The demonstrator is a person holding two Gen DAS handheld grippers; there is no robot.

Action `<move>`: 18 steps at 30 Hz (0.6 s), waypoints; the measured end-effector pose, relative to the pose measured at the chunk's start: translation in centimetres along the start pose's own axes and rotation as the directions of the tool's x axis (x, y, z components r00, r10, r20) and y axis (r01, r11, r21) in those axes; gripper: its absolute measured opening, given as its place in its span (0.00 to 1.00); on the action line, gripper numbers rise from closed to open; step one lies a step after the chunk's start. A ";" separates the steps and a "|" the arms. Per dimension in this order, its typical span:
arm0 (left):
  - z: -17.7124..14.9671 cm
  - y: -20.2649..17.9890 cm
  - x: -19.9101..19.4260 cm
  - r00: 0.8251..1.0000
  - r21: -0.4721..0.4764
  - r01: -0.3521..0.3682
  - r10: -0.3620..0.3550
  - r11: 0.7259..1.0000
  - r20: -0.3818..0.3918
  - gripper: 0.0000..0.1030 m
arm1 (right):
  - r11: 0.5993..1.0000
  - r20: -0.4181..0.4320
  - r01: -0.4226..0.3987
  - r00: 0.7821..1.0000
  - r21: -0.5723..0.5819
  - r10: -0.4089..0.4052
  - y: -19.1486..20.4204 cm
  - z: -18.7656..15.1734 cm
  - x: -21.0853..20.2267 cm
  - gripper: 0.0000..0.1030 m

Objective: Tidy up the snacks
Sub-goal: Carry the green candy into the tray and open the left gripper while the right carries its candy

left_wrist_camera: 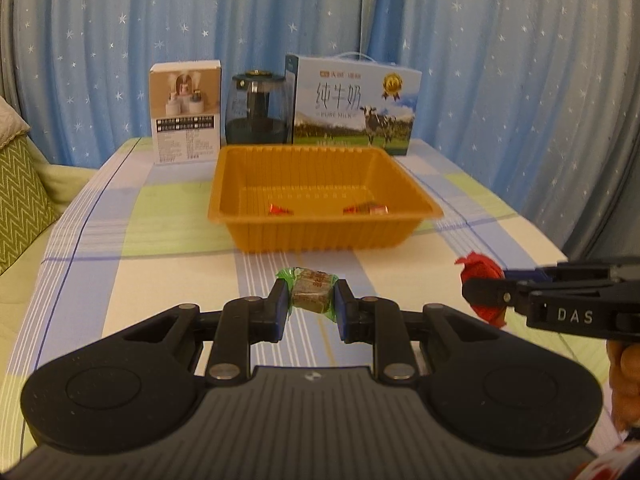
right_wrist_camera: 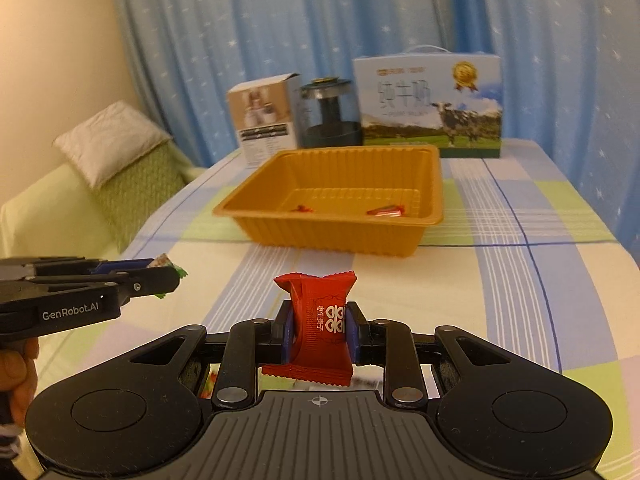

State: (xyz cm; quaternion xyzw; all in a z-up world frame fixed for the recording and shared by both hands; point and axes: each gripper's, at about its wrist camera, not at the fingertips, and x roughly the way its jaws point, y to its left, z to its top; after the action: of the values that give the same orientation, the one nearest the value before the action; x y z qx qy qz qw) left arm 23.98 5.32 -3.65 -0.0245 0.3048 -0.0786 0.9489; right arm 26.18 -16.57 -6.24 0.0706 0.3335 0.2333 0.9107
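An orange plastic tray (left_wrist_camera: 320, 236) (right_wrist_camera: 328, 236) sits mid-table with two or three red-wrapped candies (left_wrist_camera: 364, 209) (right_wrist_camera: 385, 211) on its floor. My left gripper (left_wrist_camera: 312, 300) is shut on a brown candy in a green wrapper (left_wrist_camera: 313, 290), held above the tablecloth in front of the tray. My right gripper (right_wrist_camera: 319, 326) is shut on a red candy packet (right_wrist_camera: 316, 320) with white print, also short of the tray. Each gripper shows at the edge of the other's view: the right one (left_wrist_camera: 484, 290) with its red packet (left_wrist_camera: 480, 268), the left one (right_wrist_camera: 168, 278) with its green wrapper (right_wrist_camera: 170, 264).
Behind the tray stand a white product box (left_wrist_camera: 186, 110), a dark glass jar (left_wrist_camera: 258, 108) and a blue milk carton (left_wrist_camera: 356, 104). Blue star curtains hang behind. A sofa with a green cushion (right_wrist_camera: 136, 188) lies left of the checked tablecloth (left_wrist_camera: 160, 220). A person's hand (right_wrist_camera: 18, 380) grips the left tool.
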 end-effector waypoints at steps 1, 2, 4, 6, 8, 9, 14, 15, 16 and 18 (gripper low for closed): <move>0.5 0.1 0.3 1.000 -0.005 0.003 -0.003 1.000 0.006 0.21 | 1.000 0.002 0.004 1.000 0.011 -0.004 -0.2 0.4 0.2 0.26; 0.9 0.1 0.6 1.000 -0.006 0.005 -0.005 1.000 0.012 0.21 | 1.000 0.006 0.009 1.000 0.018 -0.009 -0.3 0.8 0.4 0.26; 1.7 0.0 1.3 1.000 -0.008 0.005 -0.005 1.000 0.020 0.21 | 1.000 0.018 0.019 1.000 0.024 -0.019 -0.4 1.5 0.7 0.26; 2.5 0.0 1.8 1.000 -0.015 0.012 -0.012 1.000 0.028 0.21 | 0.999 0.025 0.024 0.999 0.029 -0.025 -0.7 2.2 1.1 0.26; 3.2 -0.1 2.4 0.999 -0.016 0.016 -0.015 1.000 0.036 0.21 | 0.999 0.033 0.032 0.999 0.028 -0.033 -0.8 2.8 1.5 0.26; 3.5 -0.1 2.6 0.999 -0.013 0.018 -0.018 1.000 0.040 0.21 | 0.999 0.037 0.036 0.999 0.028 -0.037 -0.9 3.2 1.8 0.26; 5.0 -0.1 4.0 0.998 -0.008 0.019 -0.019 1.000 0.055 0.21 | 0.999 0.047 0.040 0.998 0.034 -0.042 -1.3 4.8 3.3 0.26; 5.3 -0.1 4.3 0.998 -0.010 0.019 -0.018 1.000 0.057 0.21 | 0.999 0.049 0.040 0.998 0.034 -0.042 -1.3 5.2 3.6 0.26; 5.5 0.0 4.6 0.998 -0.014 0.019 -0.018 1.000 0.058 0.21 | 0.999 0.051 0.041 0.998 0.033 -0.043 -1.3 5.5 3.9 0.26; 6.0 0.2 5.2 0.998 -0.020 0.019 -0.018 1.000 0.061 0.21 | 0.998 0.054 0.042 0.998 0.035 -0.044 -1.3 6.2 4.6 0.26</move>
State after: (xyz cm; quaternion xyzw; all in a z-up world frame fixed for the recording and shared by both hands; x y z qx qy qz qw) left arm 31.62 4.62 -1.80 -0.0394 0.2762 -0.0836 0.9567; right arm 33.73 -15.40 -4.52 0.0853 0.3137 0.2058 0.9230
